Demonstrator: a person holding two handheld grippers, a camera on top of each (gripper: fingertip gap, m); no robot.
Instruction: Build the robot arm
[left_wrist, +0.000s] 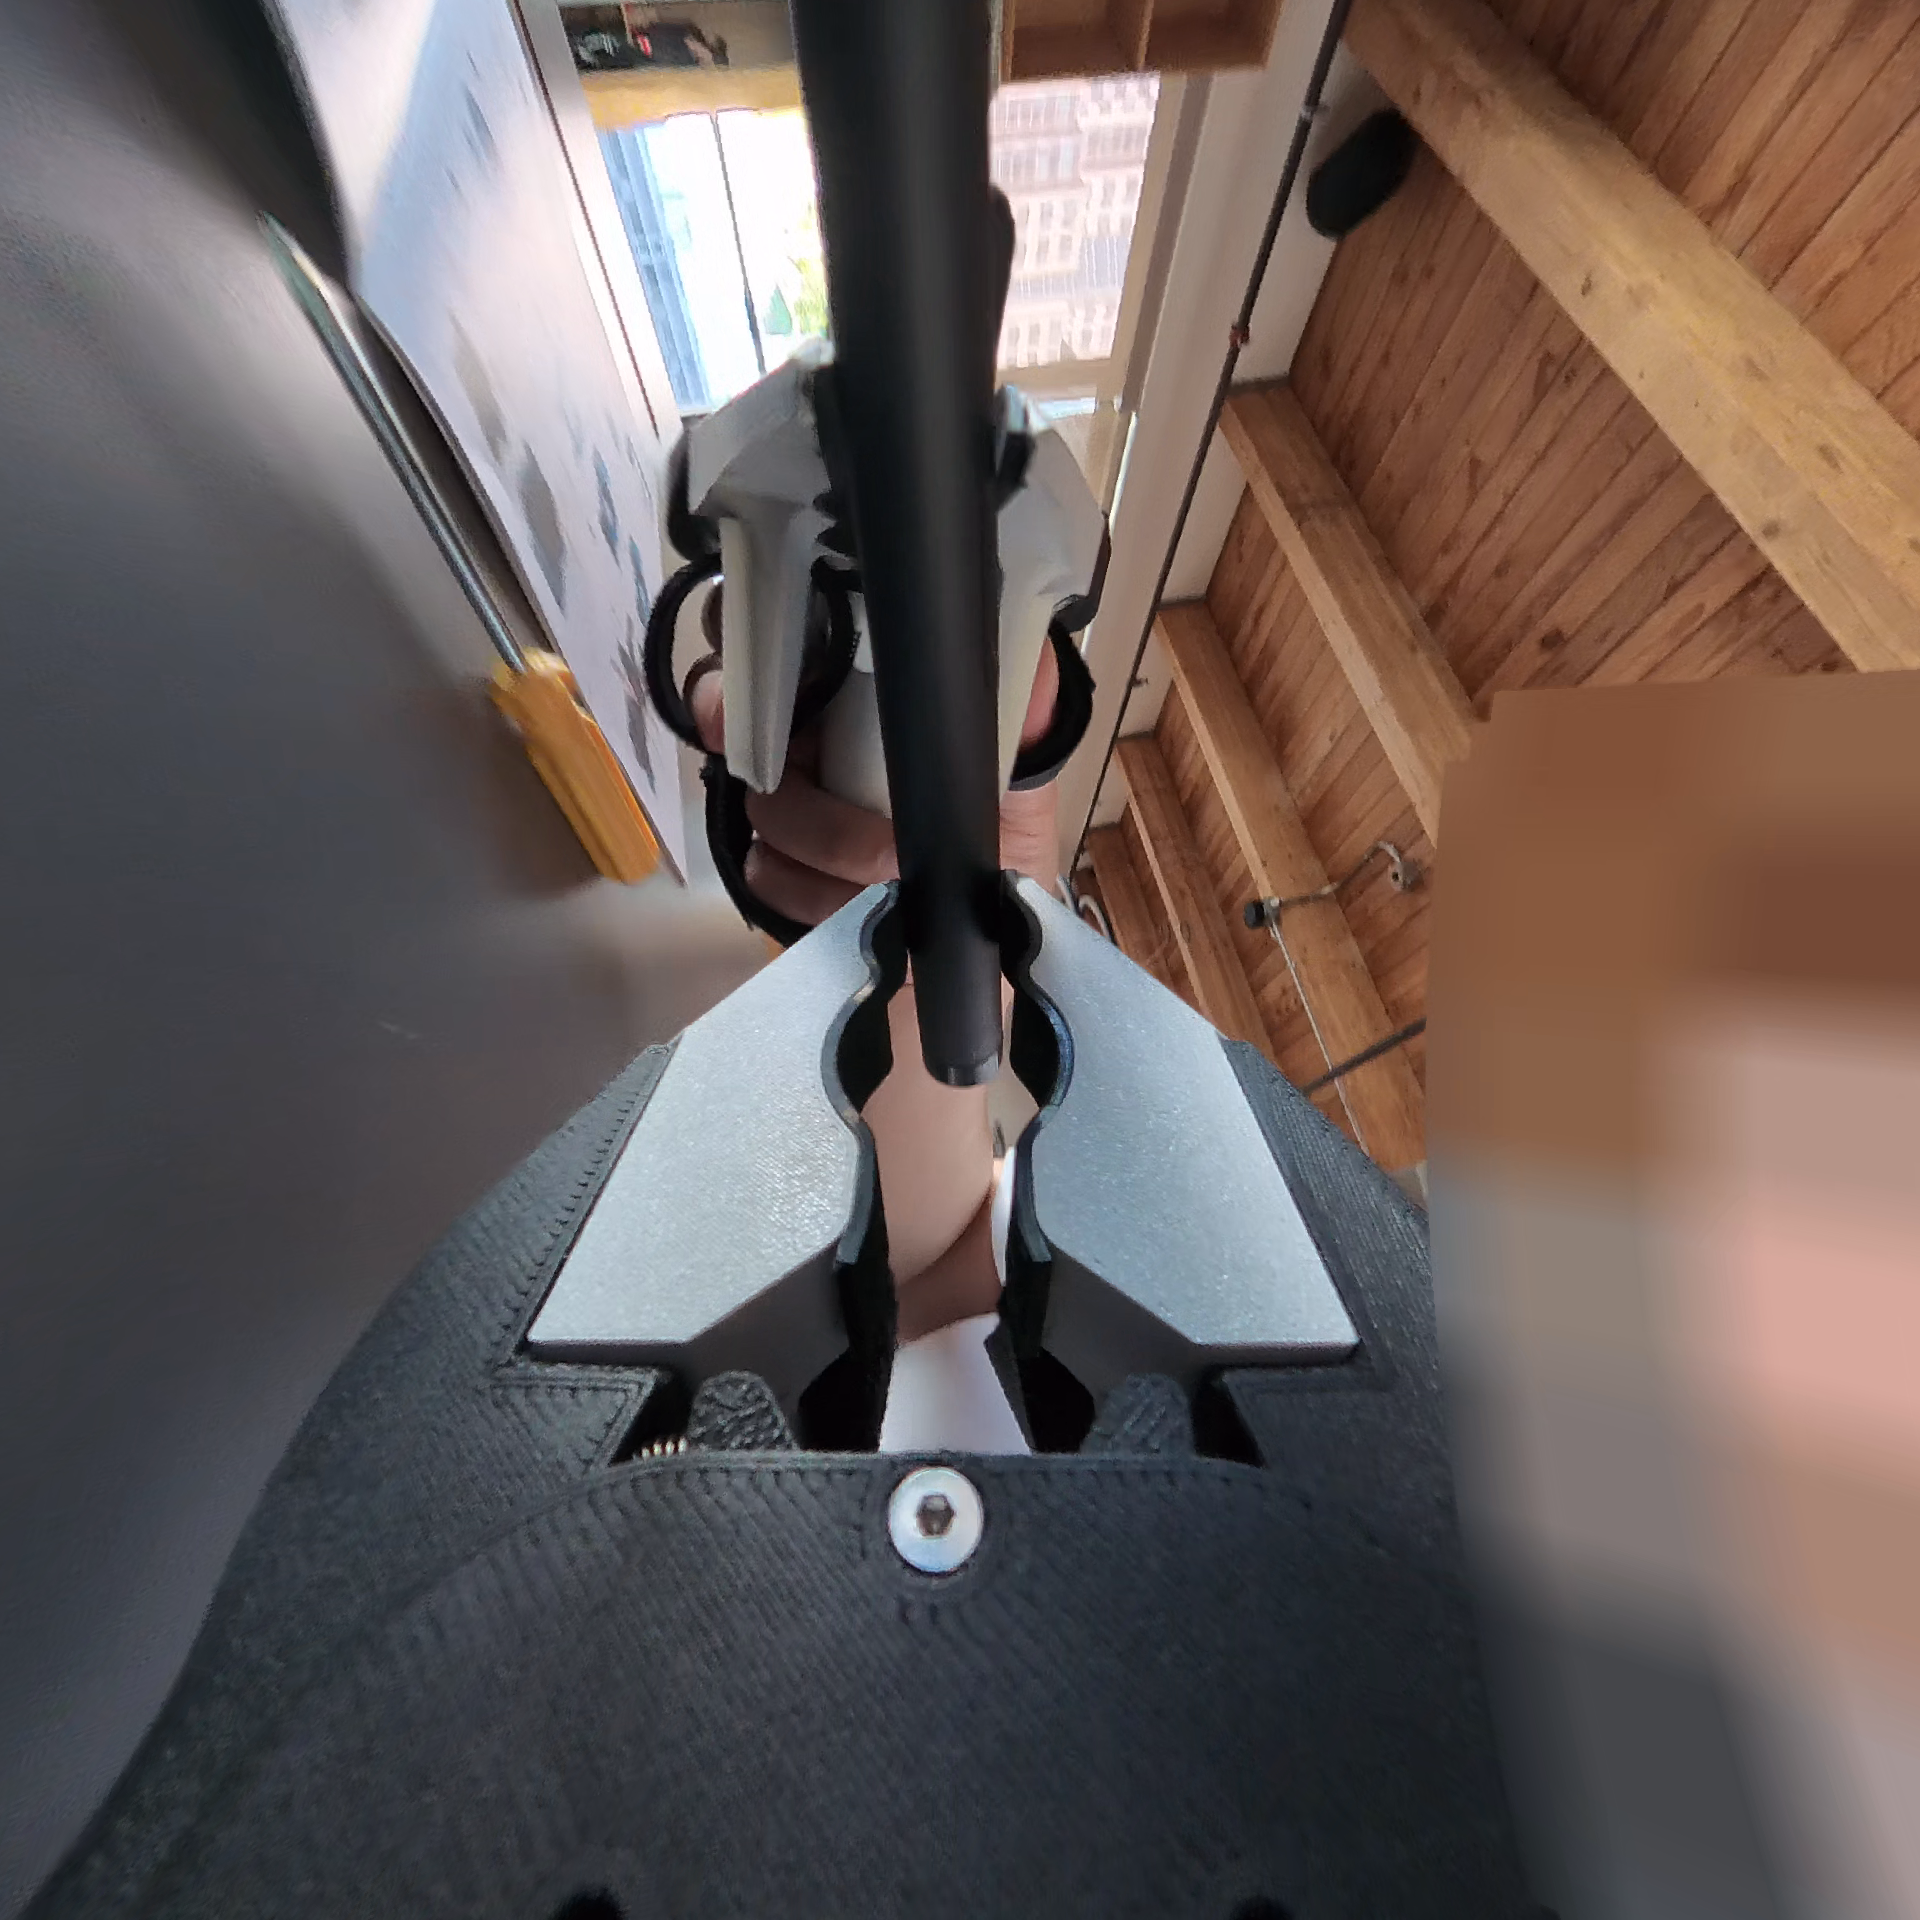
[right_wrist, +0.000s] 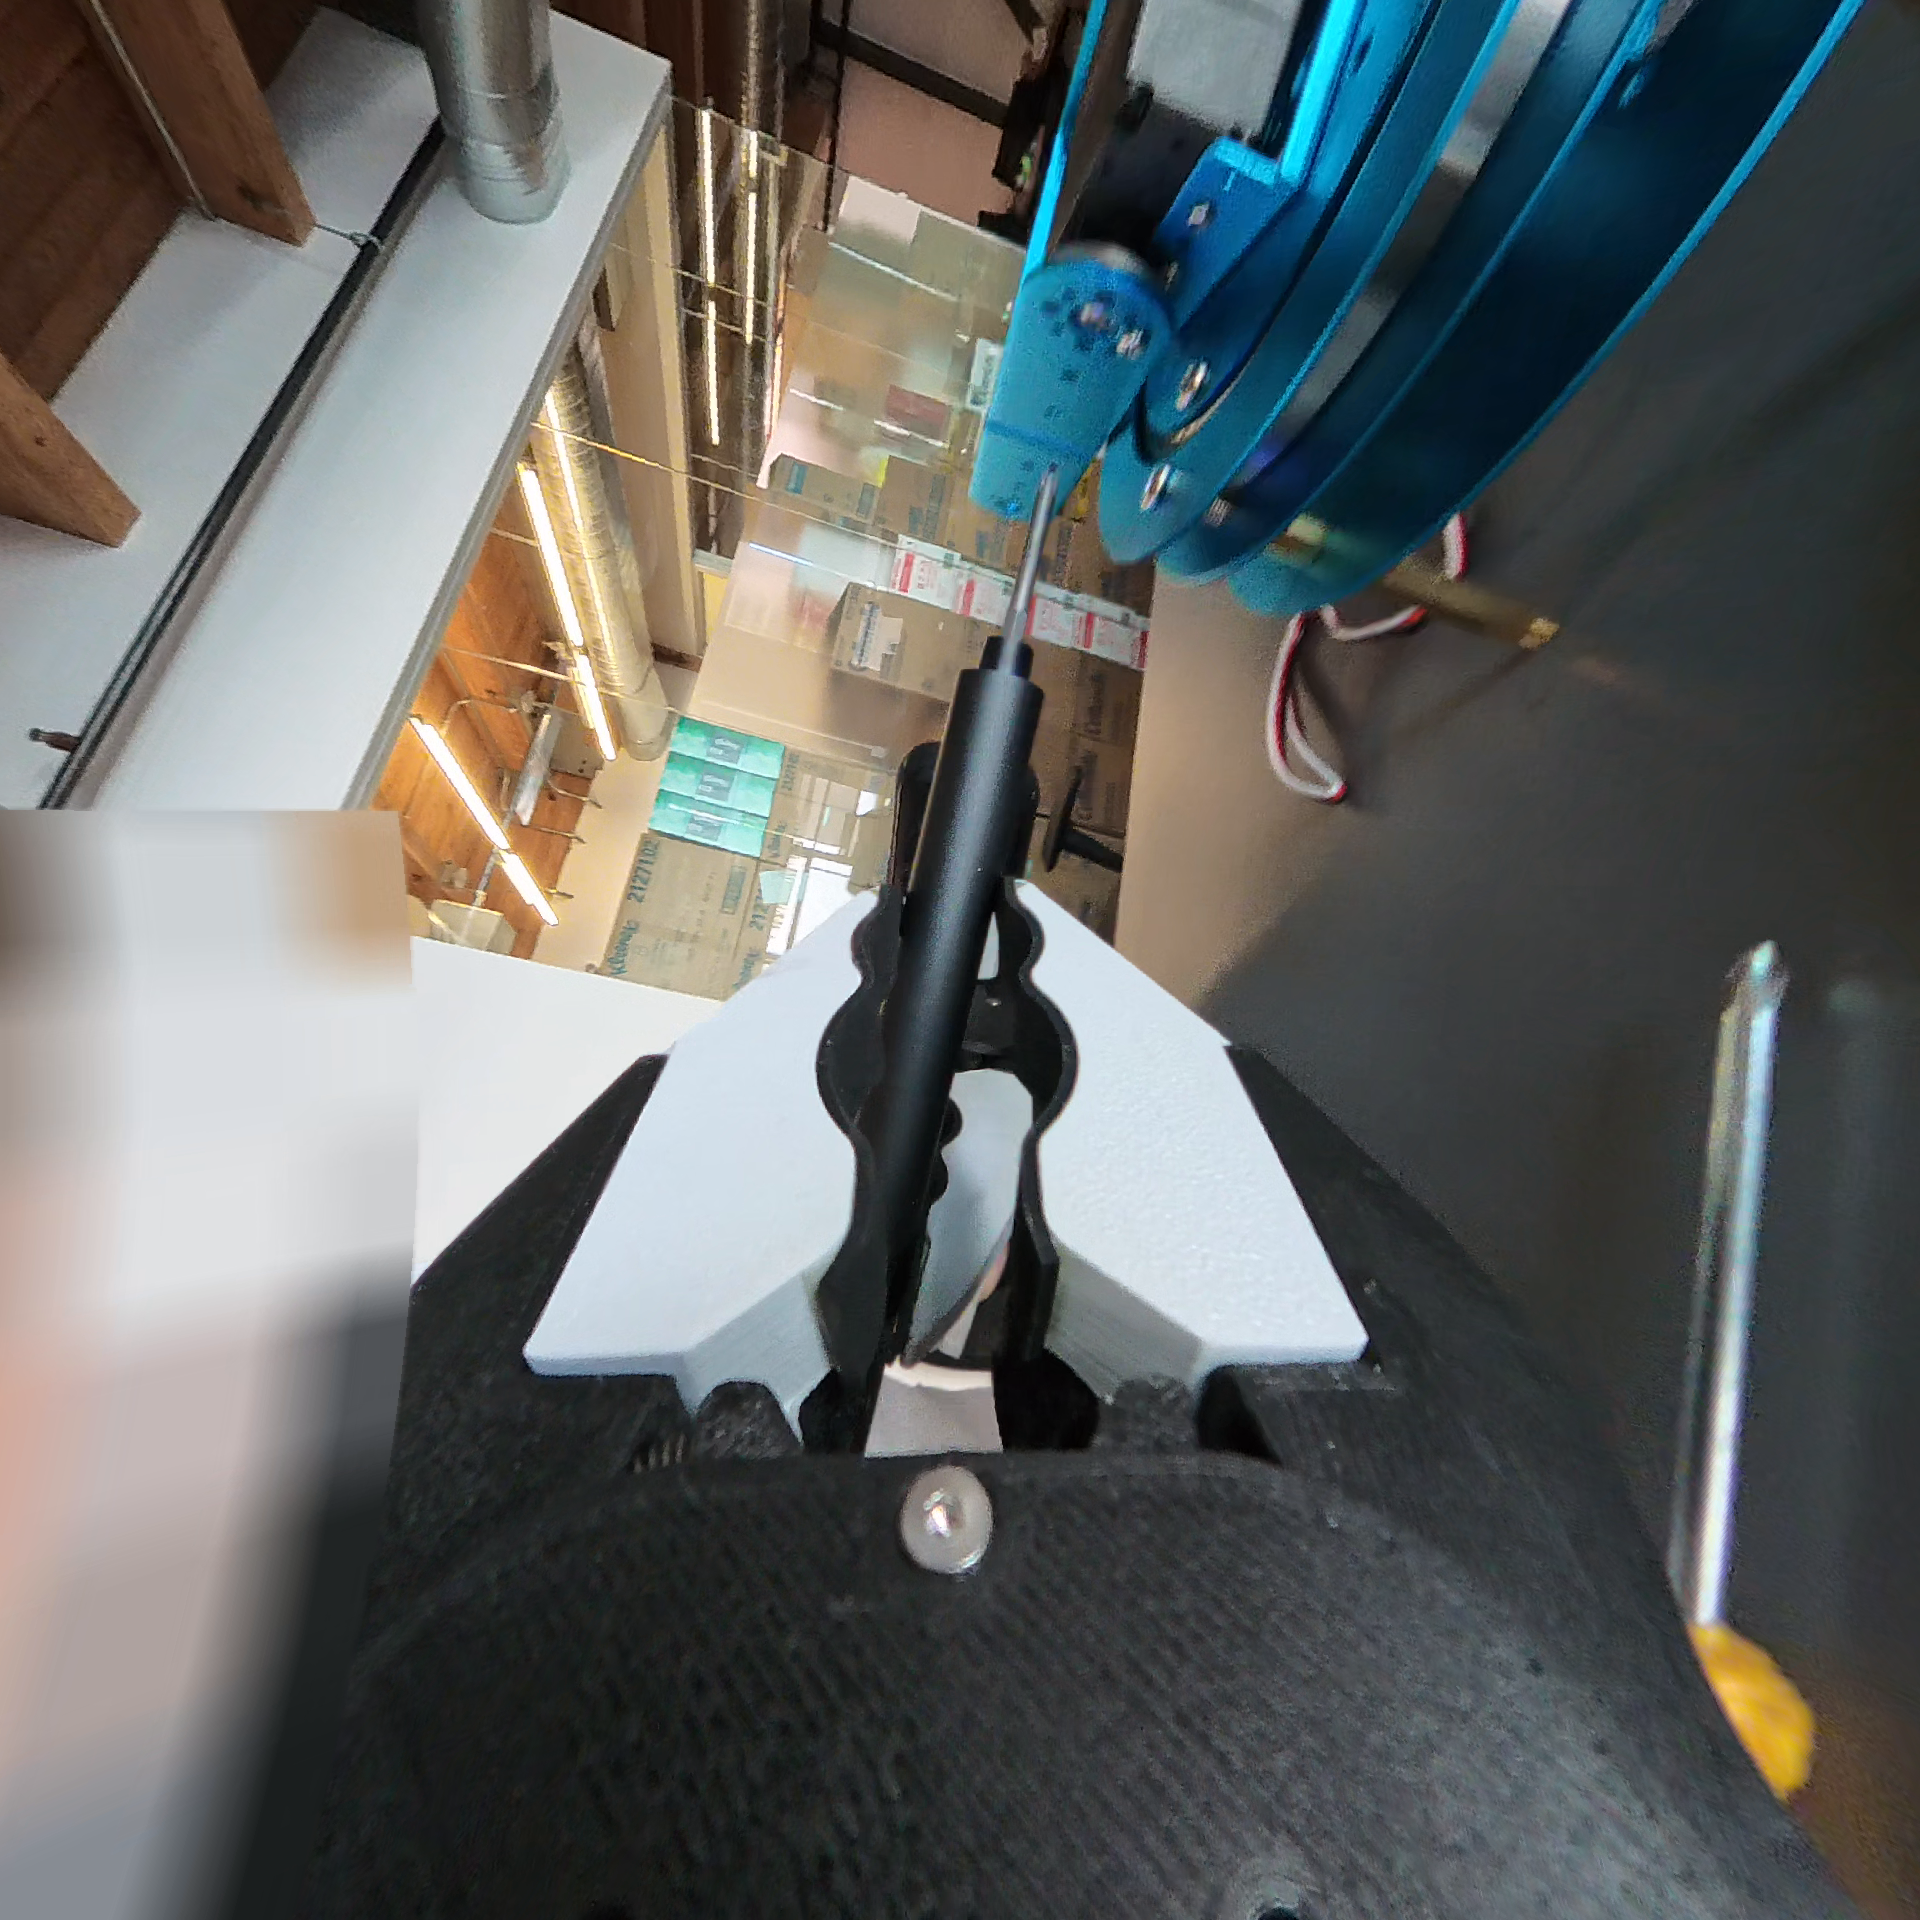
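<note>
A slim black screwdriver (right_wrist: 961, 831) runs between both grippers. My right gripper (right_wrist: 951, 904) is shut on its barrel. Its thin metal bit (right_wrist: 1029, 561) touches a blue metal bracket (right_wrist: 1060, 353) on a blue disc-shaped machine (right_wrist: 1403, 312). My left gripper (left_wrist: 948, 906) is shut on the rear end of the same black screwdriver (left_wrist: 935, 727), whose butt end lies between the fingers. The right gripper (left_wrist: 894, 582), with a hand on it, shows farther along the barrel in the left wrist view.
A yellow-handled screwdriver (right_wrist: 1725, 1247) lies on the dark grey table (right_wrist: 1558, 883); it also shows in the left wrist view (left_wrist: 571, 769). Red and white wires (right_wrist: 1309, 727) and a brass part (right_wrist: 1475, 597) sit by the machine. Wooden beams (left_wrist: 1558, 520) and a window (left_wrist: 727, 260) lie beyond. The grippers' ends are close to 9 cm from one another.
</note>
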